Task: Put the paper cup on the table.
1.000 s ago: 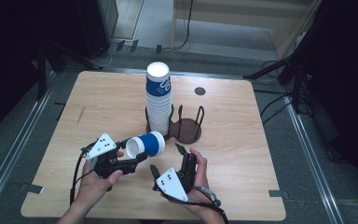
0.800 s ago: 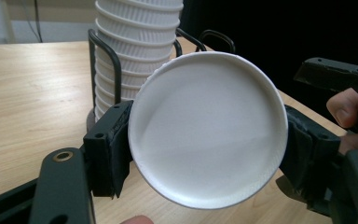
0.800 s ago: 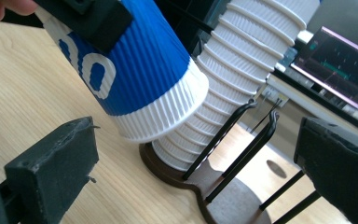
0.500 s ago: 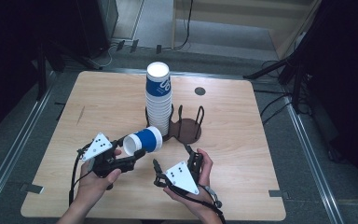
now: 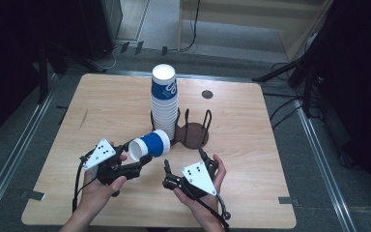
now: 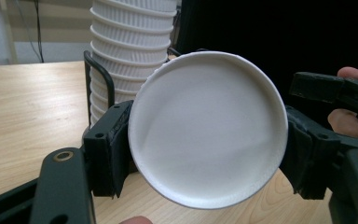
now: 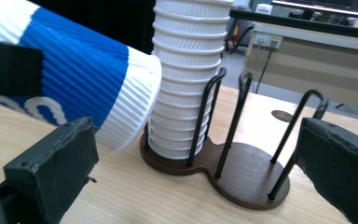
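Near the front edge of the wooden bench (image 5: 106,106), the left gripper (image 5: 134,169) is clamped on a single blue-and-white paper cup (image 5: 149,145), holding it on its side above the bench with its blue body toward the rack. Seen from the left gripper view, the jaws press on both sides of the cup (image 6: 208,128), whose white round end faces the camera. Just right of it, the right gripper (image 5: 186,166) hangs with its jaws spread wide, nothing between them; they have just been opening. Farther back, at the middle of the bench, a tall stack of cups (image 5: 164,104) stands upright in the left bay of a dark wire rack (image 5: 195,133), while the right bay stands bare. The held cup's far end lies just beside the stack's foot.
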The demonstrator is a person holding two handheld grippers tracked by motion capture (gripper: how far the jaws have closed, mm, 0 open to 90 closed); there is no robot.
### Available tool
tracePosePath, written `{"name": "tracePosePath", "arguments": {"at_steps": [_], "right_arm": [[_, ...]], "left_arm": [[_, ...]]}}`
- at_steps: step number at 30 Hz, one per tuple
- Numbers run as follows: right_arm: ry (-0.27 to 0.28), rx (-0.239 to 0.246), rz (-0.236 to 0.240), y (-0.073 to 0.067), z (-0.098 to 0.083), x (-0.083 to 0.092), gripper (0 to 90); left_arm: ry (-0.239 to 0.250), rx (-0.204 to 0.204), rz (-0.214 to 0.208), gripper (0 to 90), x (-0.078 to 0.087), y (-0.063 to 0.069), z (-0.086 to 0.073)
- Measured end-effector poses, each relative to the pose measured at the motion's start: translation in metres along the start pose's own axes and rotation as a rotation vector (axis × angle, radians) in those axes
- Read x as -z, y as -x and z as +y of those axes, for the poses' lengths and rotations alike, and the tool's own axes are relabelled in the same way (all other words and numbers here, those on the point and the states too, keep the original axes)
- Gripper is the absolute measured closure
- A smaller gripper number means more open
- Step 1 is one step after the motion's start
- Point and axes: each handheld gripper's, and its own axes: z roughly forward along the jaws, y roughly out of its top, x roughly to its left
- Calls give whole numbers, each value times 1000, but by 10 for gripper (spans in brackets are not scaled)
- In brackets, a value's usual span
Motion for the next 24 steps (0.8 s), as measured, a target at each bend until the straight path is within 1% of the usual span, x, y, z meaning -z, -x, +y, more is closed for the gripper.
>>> {"name": "tracePosePath", "arguments": {"at_steps": [2,3,4,6,7,8,9,10,11,12,13,14,15,16,18,19,20,21,22,23,24], "right_arm": [[1,-3,-3,0,1,0,0],[2,-25,-9,1,4,0,0],[2,-25,-9,1,4,0,0],[5,-73,-3,0,8,1,0],[-4,-110,-6,-1,11,1,0],[-4,-110,-6,-1,11,1,0],[-6,-145,-5,-4,13,1,0],[-6,-145,-5,-4,13,1,0],[-7,-182,-13,-6,15,2,0],[-7,-182,-13,-6,15,2,0],[-5,-209,-14,-7,17,2,0],[-9,-272,-10,-7,18,2,0],[-9,-291,-9,-6,18,2,0],[-9,-291,-9,-6,18,2,0],[-14,-361,-18,-9,18,2,0],[-14,-361,-18,-9,18,2,0],[-17,-404,-17,-11,18,3,0],[-15,-416,-12,-12,18,3,0],[-15,-416,-12,-12,18,3,0],[-10,-464,-8,-14,19,4,0],[-10,-464,-8,-14,19,4,0]], "left_arm": [[1,-5,-7,285,0,2,0],[4,-11,-5,285,0,2,-1],[10,-16,-5,285,-1,3,-2],[20,-16,-2,285,-2,3,-3],[24,-17,-2,285,-2,3,-3],[28,-18,-4,285,-2,4,-4],[38,-22,-3,286,-3,4,-5],[38,-22,-3,285,-3,4,-5],[44,-23,0,286,-4,4,-6],[44,-23,0,286,-4,4,-6],[50,-23,0,286,-4,4,-6],[57,-20,0,286,-4,5,-7],[57,-20,0,286,-4,5,-7],[60,-24,1,286,-4,5,-7],[67,-21,2,286,-4,6,-8],[67,-21,2,286,-4,6,-8],[70,-20,-1,286,-5,6,-9],[70,-20,-1,286,-5,6,-9],[72,-25,-5,286,-5,7,-9],[76,-26,-9,286,-5,7,-10],[76,-26,-9,286,-5,7,-10]]}}
